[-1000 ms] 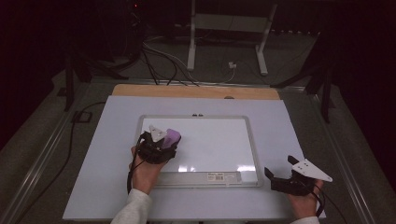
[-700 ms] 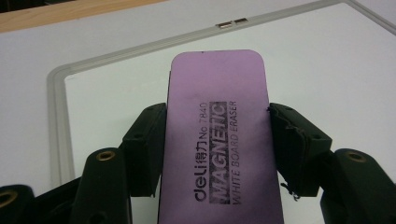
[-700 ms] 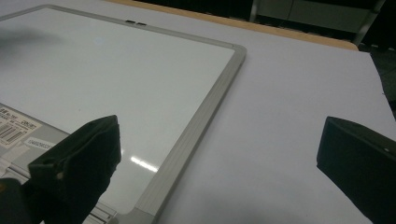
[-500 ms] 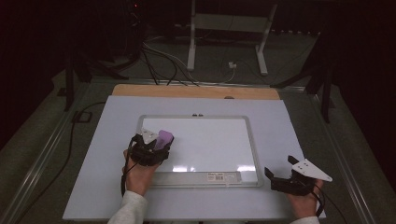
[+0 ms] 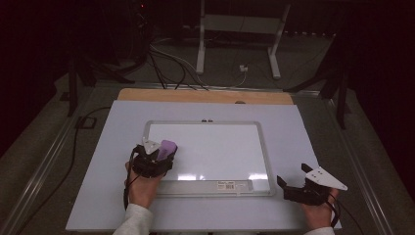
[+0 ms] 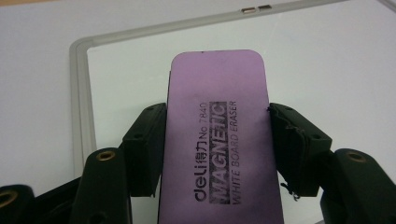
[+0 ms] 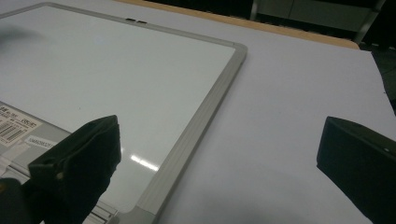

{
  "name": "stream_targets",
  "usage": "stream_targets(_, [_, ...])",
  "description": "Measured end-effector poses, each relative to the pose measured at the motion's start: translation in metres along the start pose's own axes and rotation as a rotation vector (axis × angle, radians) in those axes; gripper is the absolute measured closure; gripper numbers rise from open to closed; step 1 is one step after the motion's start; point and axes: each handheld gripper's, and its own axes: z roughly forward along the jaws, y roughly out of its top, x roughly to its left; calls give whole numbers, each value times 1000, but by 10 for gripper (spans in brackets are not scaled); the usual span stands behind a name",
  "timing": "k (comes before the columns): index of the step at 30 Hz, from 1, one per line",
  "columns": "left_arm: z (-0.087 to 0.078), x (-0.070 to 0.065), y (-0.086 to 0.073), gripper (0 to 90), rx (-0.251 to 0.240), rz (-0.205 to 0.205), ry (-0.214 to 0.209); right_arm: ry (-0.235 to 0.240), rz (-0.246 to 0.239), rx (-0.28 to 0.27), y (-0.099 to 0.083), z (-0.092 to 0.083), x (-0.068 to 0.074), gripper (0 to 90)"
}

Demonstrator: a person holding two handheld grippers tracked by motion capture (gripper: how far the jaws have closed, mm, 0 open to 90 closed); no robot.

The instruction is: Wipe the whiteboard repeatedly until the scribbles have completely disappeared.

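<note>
A purple magnetic whiteboard eraser (image 6: pixel 217 135) is clamped between the two black jaws of my left gripper (image 6: pixel 217 149). In the high view that left gripper (image 5: pixel 155 159) holds the eraser (image 5: pixel 167 148) over the near left part of a grey-framed whiteboard (image 5: pixel 264 147). The whiteboard frame (image 6: pixel 79 107) runs past the eraser on the left. My right gripper (image 5: pixel 288 188) rests at the near right, just off the board's corner, with its jaws wide apart and nothing between them. In the right gripper view the right gripper (image 7: pixel 219 154) faces the whiteboard's corner (image 7: pixel 187 149).
The board lies on a white sheet (image 5: pixel 107 147) covering the table, with a wooden edge (image 5: pixel 205 95) at the far side. A barcode label (image 7: pixel 16 126) sits on the board's near frame. Cables (image 5: pixel 166 63) and a stand's legs (image 5: pixel 235 44) lie on the floor beyond.
My left gripper with the eraser has slid a little toward the near left of the board. The right gripper has stayed where it was.
</note>
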Motion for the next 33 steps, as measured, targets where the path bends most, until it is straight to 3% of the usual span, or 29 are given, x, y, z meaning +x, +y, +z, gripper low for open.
stream_targets(18, [-9, 8, -15, 414, 14, -48, 32, -1, 0, 4, 0, 1, 0, 0])
stream_targets(33, [-18, 5, -30, 414, 27, -63, 38, -3, 0, 4, 0, 1, 0, 0])
